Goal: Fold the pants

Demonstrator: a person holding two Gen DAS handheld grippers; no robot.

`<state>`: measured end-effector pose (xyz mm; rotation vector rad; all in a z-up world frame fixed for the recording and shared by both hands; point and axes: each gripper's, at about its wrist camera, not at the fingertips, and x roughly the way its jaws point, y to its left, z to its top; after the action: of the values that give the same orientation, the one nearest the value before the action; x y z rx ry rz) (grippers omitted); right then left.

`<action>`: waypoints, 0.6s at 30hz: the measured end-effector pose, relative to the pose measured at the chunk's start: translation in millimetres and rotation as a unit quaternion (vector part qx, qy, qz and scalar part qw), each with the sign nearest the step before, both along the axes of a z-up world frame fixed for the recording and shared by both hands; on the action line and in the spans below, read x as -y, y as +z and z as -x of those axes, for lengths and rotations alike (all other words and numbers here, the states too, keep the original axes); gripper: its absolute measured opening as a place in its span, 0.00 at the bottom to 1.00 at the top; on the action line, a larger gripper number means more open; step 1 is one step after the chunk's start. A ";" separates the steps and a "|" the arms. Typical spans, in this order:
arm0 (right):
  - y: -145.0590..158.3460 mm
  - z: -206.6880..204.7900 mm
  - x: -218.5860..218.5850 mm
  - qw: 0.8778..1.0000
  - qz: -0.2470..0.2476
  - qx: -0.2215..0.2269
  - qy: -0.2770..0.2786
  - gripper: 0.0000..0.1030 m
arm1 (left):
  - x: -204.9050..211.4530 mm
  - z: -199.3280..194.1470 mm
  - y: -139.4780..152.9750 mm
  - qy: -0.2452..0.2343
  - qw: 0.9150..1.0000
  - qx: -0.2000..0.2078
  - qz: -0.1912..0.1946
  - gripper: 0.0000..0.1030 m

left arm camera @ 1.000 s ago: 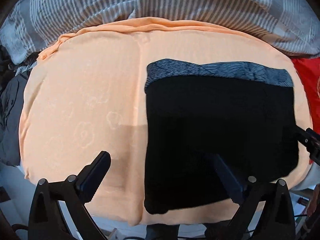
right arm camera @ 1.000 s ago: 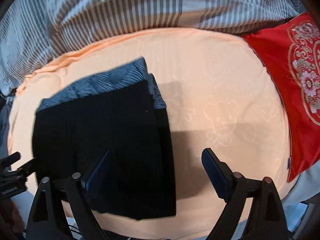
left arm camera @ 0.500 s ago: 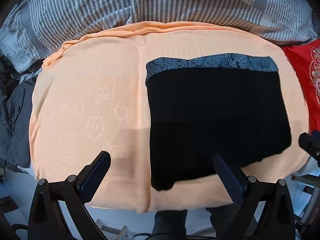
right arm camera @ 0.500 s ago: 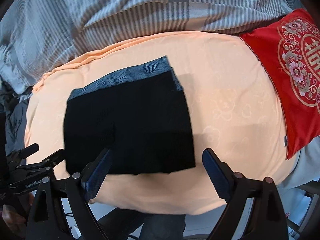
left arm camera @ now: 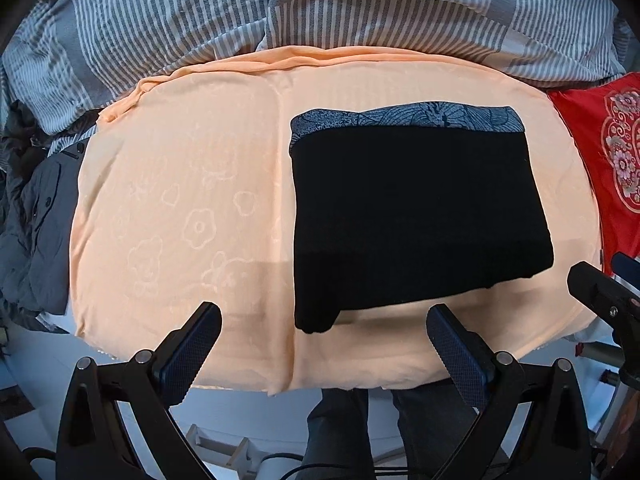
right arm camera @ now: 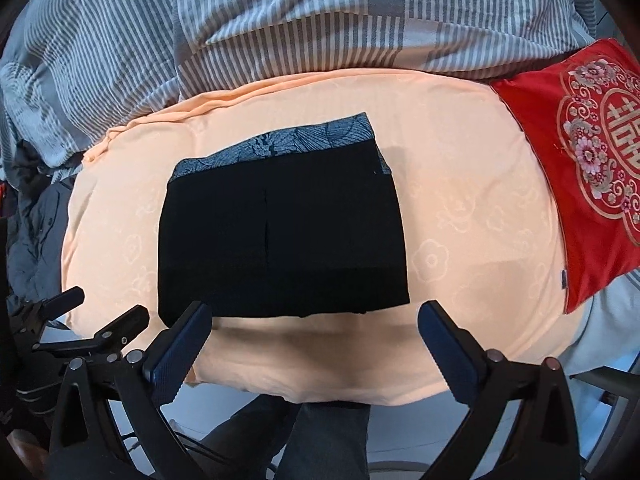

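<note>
Looking down from both grippers, we see the pants [left arm camera: 416, 216] lying folded into a black rectangle on the peach sheet [left arm camera: 188, 184]. A grey patterned band [left arm camera: 404, 118] of the same garment shows along the far edge of the fold. The fold lies flat, and a faint seam runs down its middle in the right wrist view.

Our left gripper [left arm camera: 324, 344] hangs above the near edge of the bed with its jaws wide apart. Nothing is between them, and the pads do not touch the cloth. Our right gripper [right arm camera: 314, 344] also hangs above the near edge; its jaws are opening, and they hold nothing. The near edge of the pants is seen just beyond its left pad [right arm camera: 180, 348], but we see no contact there.

A striped grey duvet [left arm camera: 320, 12] is heaped behind the sheet. A red embroidered cushion [right arm camera: 580, 168] lies on the right side, well apart from the pants. A dark jacket [left arm camera: 36, 220] is bunched at the left side of the bed. Below the bed edge we see the person's legs [right arm camera: 320, 436] in dark trousers.
</note>
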<state>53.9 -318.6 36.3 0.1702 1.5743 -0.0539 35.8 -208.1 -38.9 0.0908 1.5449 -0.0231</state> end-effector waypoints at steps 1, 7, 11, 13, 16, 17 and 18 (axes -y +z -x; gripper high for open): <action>0.1 0.6 -0.1 1.000 0.005 -0.004 0.002 1.00 | 0.5 1.3 0.9 0.001 1.000 -0.001 0.001 1.00; 1.0 6.3 0.8 1.000 0.005 -0.018 0.009 1.00 | 5.8 5.4 6.2 0.000 1.000 -0.003 0.005 1.00; 4.9 9.1 -0.1 1.000 0.003 -0.017 0.014 1.00 | 12.1 8.2 11.7 -0.009 1.000 0.003 0.004 1.00; 6.6 9.6 -1.1 1.000 0.002 -0.017 0.017 1.00 | 14.1 9.2 14.2 -0.011 1.000 0.006 0.004 1.00; 8.3 10.8 -3.2 1.000 0.002 -0.016 0.020 1.00 | 15.2 10.2 16.7 -0.010 1.000 0.009 0.005 1.00; 9.1 11.3 -3.8 1.000 0.002 -0.016 0.021 1.00 | 15.1 10.5 17.1 -0.010 1.000 0.009 0.004 1.00; 9.7 11.7 -4.2 1.000 0.003 -0.015 0.022 1.00 | 14.5 10.9 17.5 -0.010 1.000 0.010 0.004 1.00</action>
<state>42.2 -314.4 46.0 0.1315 1.6074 -0.0271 24.8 -222.6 -21.4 0.0989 1.5240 -0.0446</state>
